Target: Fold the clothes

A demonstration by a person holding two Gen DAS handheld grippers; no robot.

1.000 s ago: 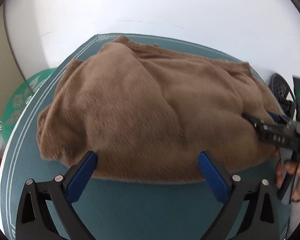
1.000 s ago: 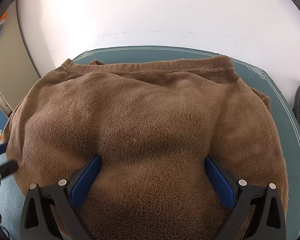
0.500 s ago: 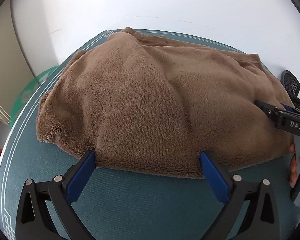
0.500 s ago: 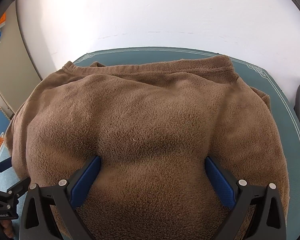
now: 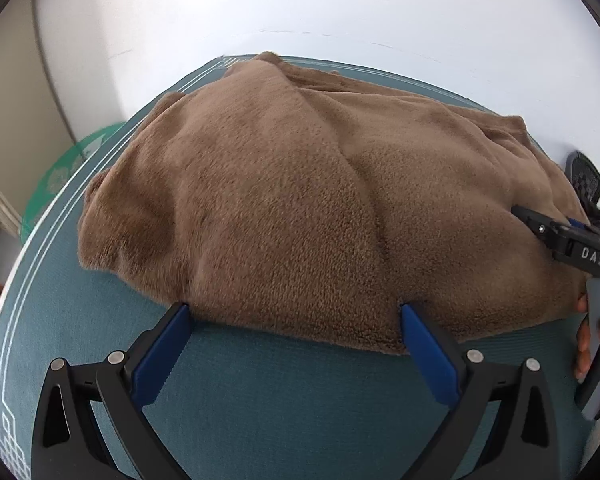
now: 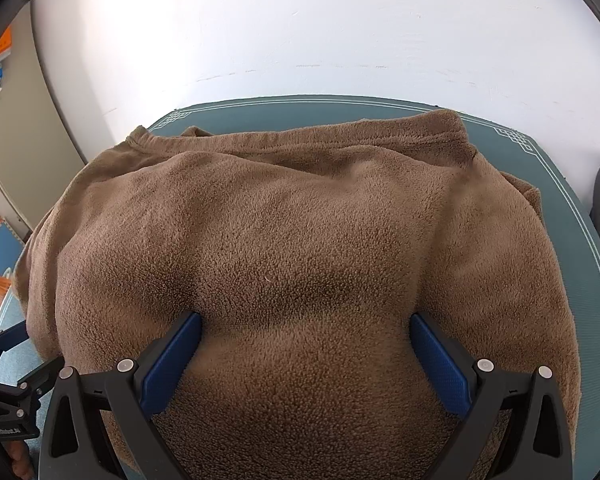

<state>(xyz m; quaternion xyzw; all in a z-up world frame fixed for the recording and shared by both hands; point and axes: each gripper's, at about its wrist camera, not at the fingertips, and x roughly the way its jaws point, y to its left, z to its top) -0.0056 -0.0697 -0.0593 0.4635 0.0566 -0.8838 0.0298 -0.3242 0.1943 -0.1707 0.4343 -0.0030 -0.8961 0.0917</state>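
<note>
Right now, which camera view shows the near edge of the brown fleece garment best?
The left wrist view: the near edge of the brown fleece garment lies clearly on the teal mat, between the open left gripper tips. In the right wrist view, fleece fills the foreground and the open right gripper hides that edge.

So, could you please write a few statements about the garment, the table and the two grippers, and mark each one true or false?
1. The brown fleece garment lies on a teal mat. True.
2. The left gripper is shut on the garment's hem. False: its jaws are wide open at the near edge, gripping nothing.
3. The right gripper is open, with its fingers over the fleece. True.
4. The garment is rolled into a tight bundle. False: it is spread in broad, lumpy layers over much of the mat.
5. A green basket shows beyond the mat's left edge in the left wrist view. True.
</note>
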